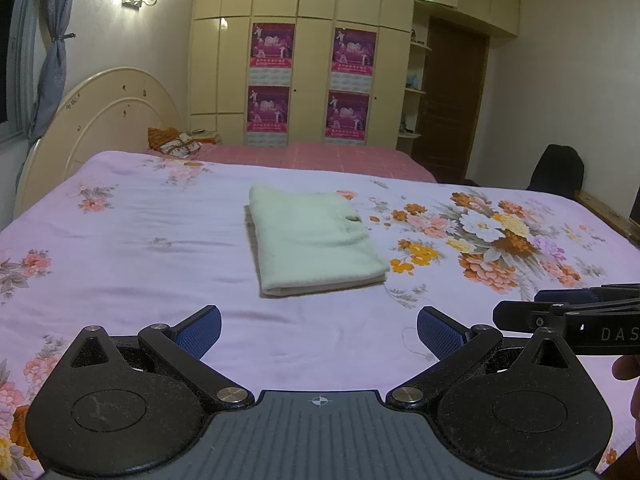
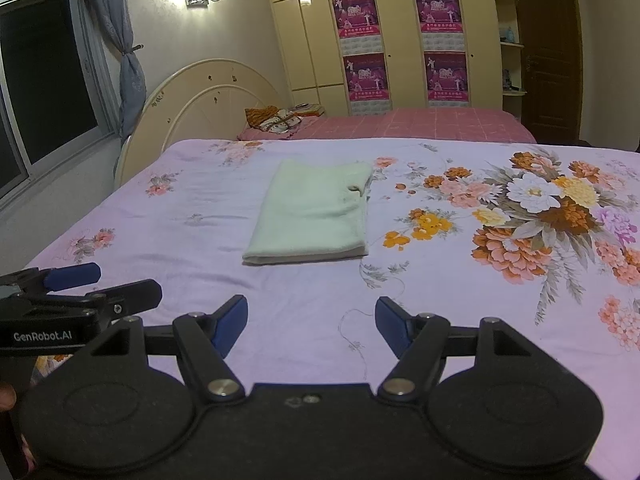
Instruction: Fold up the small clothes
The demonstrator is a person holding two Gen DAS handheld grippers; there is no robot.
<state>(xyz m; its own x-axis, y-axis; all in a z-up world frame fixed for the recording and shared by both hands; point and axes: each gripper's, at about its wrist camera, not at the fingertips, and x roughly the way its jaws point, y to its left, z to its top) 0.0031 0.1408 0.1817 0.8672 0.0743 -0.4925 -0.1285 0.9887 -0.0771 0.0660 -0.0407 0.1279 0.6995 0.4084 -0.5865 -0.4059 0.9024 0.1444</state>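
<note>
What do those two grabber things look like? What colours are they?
Each hand-held gripper is mostly black. The left hand-held gripper has two round black discs, silver pivot bolts, blue textured pads on its fingers and a ribbed grey plate with a small crosshair mark. The right hand-held gripper looks much the same, with a plain black plate. White lettering on the side of the left one reads "GenRobot.AI".

A small light green cloth lies flat on the bed's flowery purple sheet. It is folded into a neat rectangle with a few layers stacked up. The thick folded edge faces the cameras. One far corner has a small dark hole or wrinkle. Nothing is touching it.
</note>
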